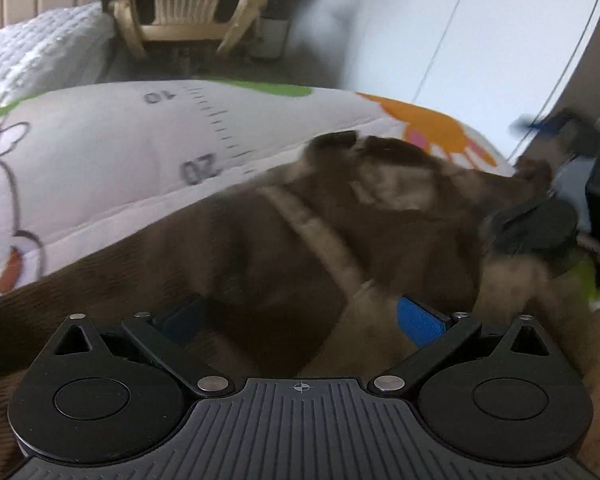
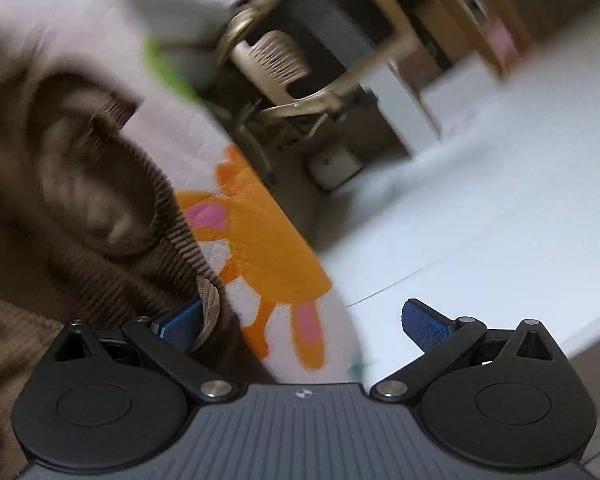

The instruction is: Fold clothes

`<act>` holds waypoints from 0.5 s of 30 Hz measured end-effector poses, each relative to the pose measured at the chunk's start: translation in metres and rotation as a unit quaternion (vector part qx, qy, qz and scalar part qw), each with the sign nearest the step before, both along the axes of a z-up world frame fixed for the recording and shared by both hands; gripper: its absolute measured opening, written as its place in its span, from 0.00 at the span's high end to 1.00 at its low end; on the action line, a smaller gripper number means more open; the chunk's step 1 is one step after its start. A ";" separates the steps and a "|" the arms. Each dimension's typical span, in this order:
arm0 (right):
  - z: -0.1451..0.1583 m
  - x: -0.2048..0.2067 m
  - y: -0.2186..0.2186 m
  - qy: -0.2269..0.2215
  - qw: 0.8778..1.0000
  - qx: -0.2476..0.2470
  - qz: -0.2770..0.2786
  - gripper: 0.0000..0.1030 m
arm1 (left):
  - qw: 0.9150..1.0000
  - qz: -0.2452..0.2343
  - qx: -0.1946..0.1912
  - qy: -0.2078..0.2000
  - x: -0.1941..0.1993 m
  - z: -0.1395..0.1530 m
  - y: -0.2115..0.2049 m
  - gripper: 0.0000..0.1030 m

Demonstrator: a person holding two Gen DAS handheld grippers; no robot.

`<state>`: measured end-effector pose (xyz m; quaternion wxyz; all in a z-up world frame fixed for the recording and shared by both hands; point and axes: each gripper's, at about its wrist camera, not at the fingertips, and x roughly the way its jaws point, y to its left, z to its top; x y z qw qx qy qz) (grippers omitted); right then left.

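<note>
My left gripper (image 1: 300,320) sits low over a brown garment (image 1: 260,240), its 2 blue-padded fingers (image 1: 417,320) spread wide. Brown cloth and a pale tan strap (image 1: 319,236) fill the gap between them, but the pads are not pressed together on anything, so I read this gripper as open with fabric lying loose between the fingers. The garment is heaped on a white mat (image 1: 100,152) printed with a ruler scale, the numbers 10 and 20, and cartoon figures in orange and green. At the far right of this view I can see the other gripper (image 1: 535,228), a dark blurred shape sitting at the garment's far edge.

From the right wrist view, my right gripper (image 2: 300,324) is also spread wide. Its left pad (image 2: 182,322) touches the ribbed brown collar or cuff (image 2: 172,216) of the garment, while the right pad hangs over bare pale floor (image 2: 479,220), nothing clamped between them. The garment lies at the left of this view, over the mat's orange cartoon print (image 2: 260,240). A beige plastic chair (image 1: 186,12) stands beyond the mat. Both views are motion-blurred.
</note>
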<state>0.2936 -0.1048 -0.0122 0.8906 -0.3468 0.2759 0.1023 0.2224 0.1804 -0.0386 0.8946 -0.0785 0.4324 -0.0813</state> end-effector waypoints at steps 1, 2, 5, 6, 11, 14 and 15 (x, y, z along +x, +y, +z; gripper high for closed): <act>0.013 0.002 -0.015 0.021 0.998 0.061 -0.009 0.00 | 1.000 0.007 -0.004 -0.002 0.001 0.001 0.004 0.00; 0.025 0.004 -0.029 0.043 0.991 0.123 -0.017 0.00 | 1.000 0.015 -0.008 -0.004 0.001 0.002 0.009 0.00; 0.038 0.014 -0.061 0.112 0.948 0.296 -0.045 0.00 | 0.999 0.035 -0.025 -0.012 0.003 0.006 0.022 0.00; 0.038 0.019 -0.069 0.140 0.927 0.345 -0.054 0.00 | 0.998 0.031 -0.053 -0.018 0.003 0.013 0.023 0.00; 0.006 0.049 -0.092 0.287 0.790 0.534 -0.090 0.00 | 0.986 0.019 -0.163 -0.005 0.023 0.025 0.011 0.00; -0.025 0.060 -0.089 0.361 0.709 0.598 -0.092 0.00 | 0.983 0.034 -0.180 0.014 0.039 0.016 0.002 0.00; -0.033 0.062 -0.085 0.379 0.691 0.609 -0.090 0.00 | 0.982 0.039 -0.186 0.019 0.044 0.013 0.001 0.00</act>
